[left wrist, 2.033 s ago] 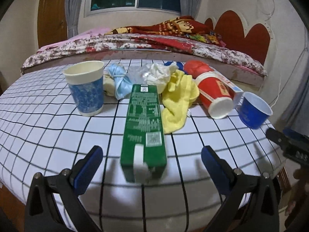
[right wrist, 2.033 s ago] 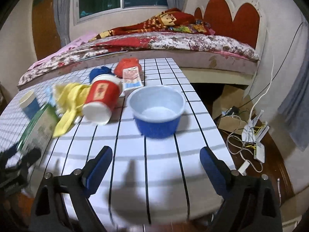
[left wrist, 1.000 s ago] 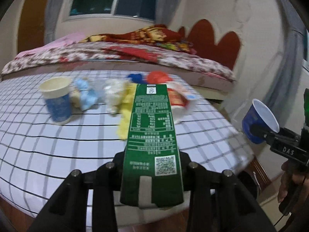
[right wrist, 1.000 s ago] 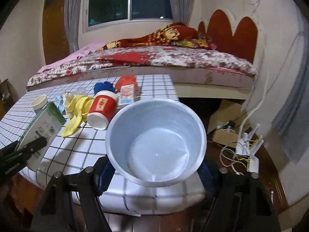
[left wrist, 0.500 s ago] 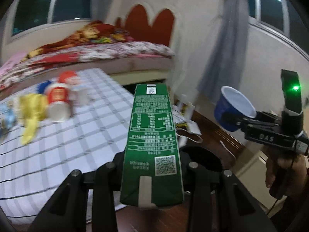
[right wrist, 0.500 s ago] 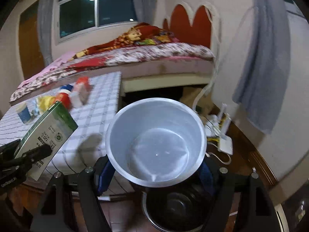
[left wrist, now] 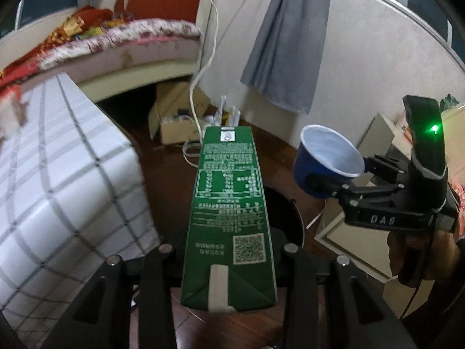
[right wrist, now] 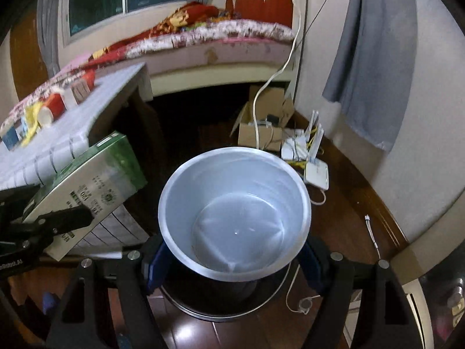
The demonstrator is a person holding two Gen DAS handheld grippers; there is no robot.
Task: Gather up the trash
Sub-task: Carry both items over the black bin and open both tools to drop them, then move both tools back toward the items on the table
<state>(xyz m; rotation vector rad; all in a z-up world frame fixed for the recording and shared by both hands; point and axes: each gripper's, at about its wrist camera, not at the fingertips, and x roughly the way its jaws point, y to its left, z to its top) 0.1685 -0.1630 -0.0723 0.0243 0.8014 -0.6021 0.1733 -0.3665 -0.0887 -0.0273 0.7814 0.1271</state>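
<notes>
At the bottom of each wrist view, the left gripper (left wrist: pixel 228 264) was clamped on the green carton (left wrist: pixel 228 203) and the right gripper (right wrist: pixel 232 261) on the blue paper bowl (right wrist: pixel 235 215), both tipped downward over the dark bin (right wrist: pixel 226 305) on the floor. Neither was dropped yet; cups (right wrist: pixel 52 107) and a yellow rag (right wrist: pixel 32 113) remained on the checked table (right wrist: pixel 58 145), upper left.

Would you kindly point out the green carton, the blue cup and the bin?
Green carton (left wrist: pixel 229 203): left wrist view, printed face.
Blue cup (left wrist: pixel 309 176): left wrist view, outer wall.
Bin (right wrist: pixel 221 309): right wrist view, near rim.
</notes>
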